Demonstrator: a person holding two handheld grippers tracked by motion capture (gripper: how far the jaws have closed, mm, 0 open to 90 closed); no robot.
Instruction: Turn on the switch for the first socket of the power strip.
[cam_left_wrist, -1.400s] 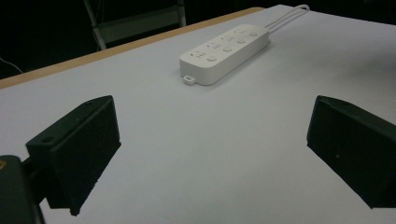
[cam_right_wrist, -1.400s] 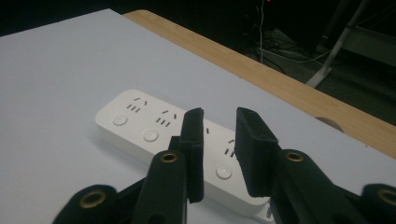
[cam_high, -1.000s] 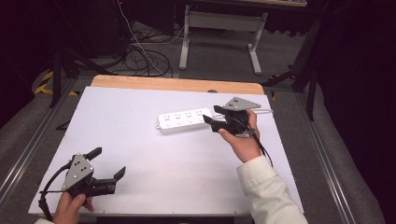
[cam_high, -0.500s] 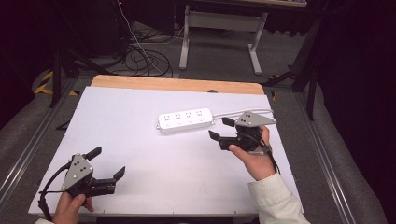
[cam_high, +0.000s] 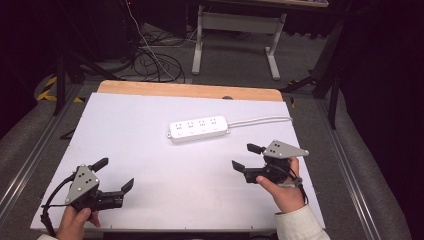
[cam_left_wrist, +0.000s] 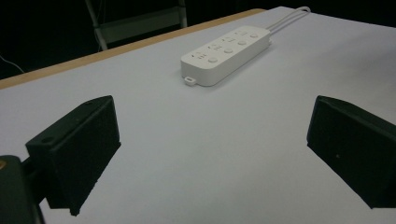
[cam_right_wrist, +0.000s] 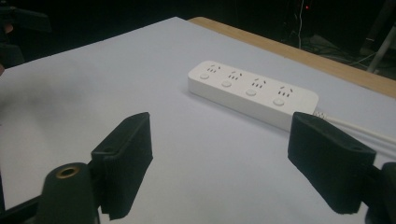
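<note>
Nearest the person, the left gripper (cam_high: 114, 174) sits low over the near-left corner of the white table cover (cam_high: 130, 130), jaws spread wide and holding nothing. The right gripper (cam_high: 245, 157) hovers toward the near-right, jaws likewise wide apart and empty, aimed across the table at the power strip (cam_high: 198, 129). The strip lies flat past the middle of the cover, socket face up, well apart from both grippers; in the right gripper view it (cam_right_wrist: 252, 92) lies beyond the jaws, not between them. Its white cable (cam_high: 260, 120) runs right toward the cover's right edge. Risk, as judged: the strip is low and smooth-sided, so a grasp across its width could slip or skid it over the cover if the jaws close off-centre; a pull toward the left could be checked by the cable if it draws taut or snags at the right edge. The right gripper works close to the cover's right border, with little margin there. Open room is ample on the near and left cover, bare of objects. Farthest, the wooden table edge (cam_high: 190, 90) bounds the back, with floor cables and a desk frame beyond.
</note>
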